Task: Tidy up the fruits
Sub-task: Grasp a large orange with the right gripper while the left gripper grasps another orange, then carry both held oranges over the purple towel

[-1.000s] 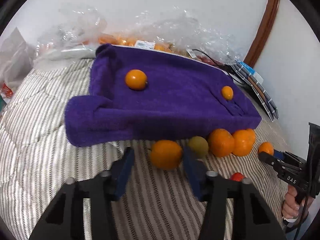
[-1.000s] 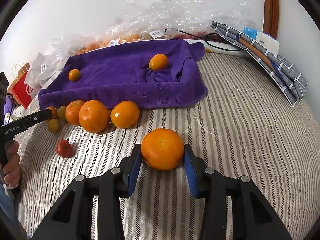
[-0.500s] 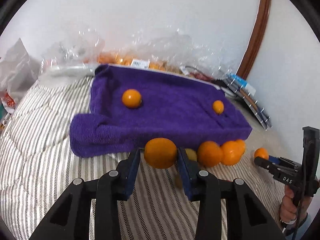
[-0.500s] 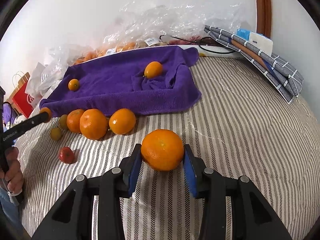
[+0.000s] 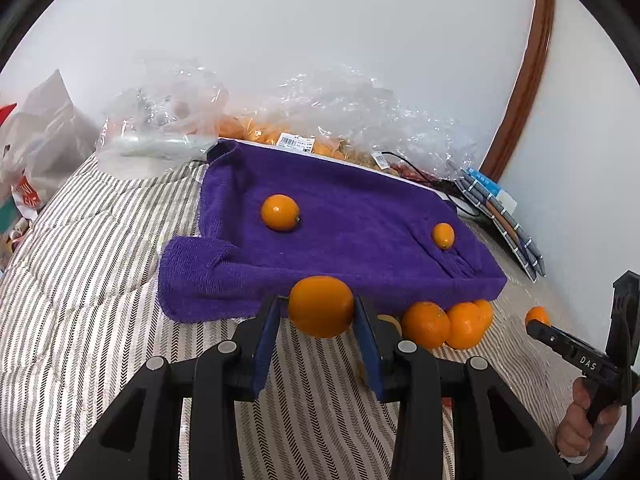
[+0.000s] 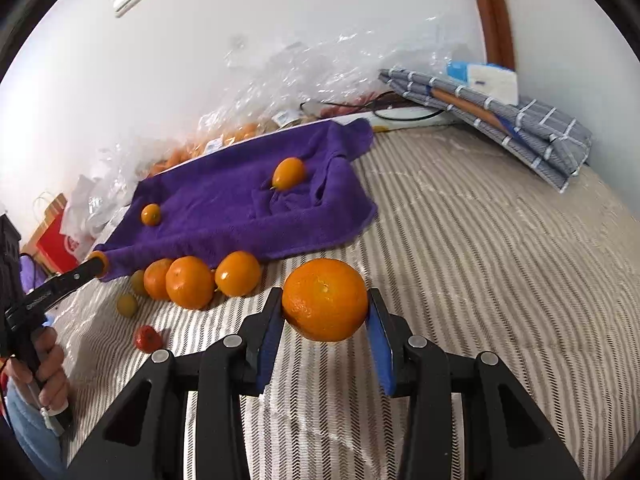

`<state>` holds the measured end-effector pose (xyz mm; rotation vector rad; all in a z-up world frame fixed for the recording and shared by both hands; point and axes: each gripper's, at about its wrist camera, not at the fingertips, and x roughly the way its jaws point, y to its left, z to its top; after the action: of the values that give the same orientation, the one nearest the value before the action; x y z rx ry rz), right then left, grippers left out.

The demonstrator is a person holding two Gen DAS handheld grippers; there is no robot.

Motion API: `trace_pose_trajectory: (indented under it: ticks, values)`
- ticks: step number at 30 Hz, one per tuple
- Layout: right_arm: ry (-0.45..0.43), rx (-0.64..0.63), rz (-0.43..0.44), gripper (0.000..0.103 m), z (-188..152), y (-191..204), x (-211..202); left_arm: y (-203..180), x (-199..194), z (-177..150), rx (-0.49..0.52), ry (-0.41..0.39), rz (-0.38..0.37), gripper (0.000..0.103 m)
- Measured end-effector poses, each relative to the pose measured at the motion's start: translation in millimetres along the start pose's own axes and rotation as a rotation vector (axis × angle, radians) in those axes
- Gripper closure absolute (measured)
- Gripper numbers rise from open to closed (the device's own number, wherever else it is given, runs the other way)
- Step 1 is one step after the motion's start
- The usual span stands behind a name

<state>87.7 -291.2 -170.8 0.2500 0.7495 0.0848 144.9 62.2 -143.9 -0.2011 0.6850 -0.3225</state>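
My left gripper is shut on a smooth orange fruit and holds it above the striped bed, just in front of the purple towel. My right gripper is shut on a large mandarin, lifted off the bed to the right of the towel. Two small orange fruits lie on the towel. Several mandarins lie in a row along the towel's front edge.
Small greenish fruits and a red one lie on the striped bedcover. Clear plastic bags of fruit line the wall behind the towel. Folded grey cloth lies at the back right.
My left gripper closed on the orange fruit and lifted it off the bed. My right gripper raised its mandarin and tilted.
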Motion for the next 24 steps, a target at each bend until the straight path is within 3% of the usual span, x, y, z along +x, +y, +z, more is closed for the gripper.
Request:
trace_pose_trajectory:
  ticks: [7, 15, 24]
  values:
    - [-0.028, -0.035, 0.018, 0.063, 4.1, 14.4, -6.7, -4.1, -4.9, 0.0, 0.021, -0.016, 0.008, 0.067]
    - [-0.055, -0.124, -0.012, 0.063, 32.0, 43.2, -16.5, -6.8, -17.5, 7.6, 0.022, -0.012, 0.103, 0.067]
    - [-0.105, -0.167, 0.013, 0.063, 80.4, 66.2, -4.9, -14.9, -38.6, 50.1, 0.054, -0.073, 0.157, 0.067]
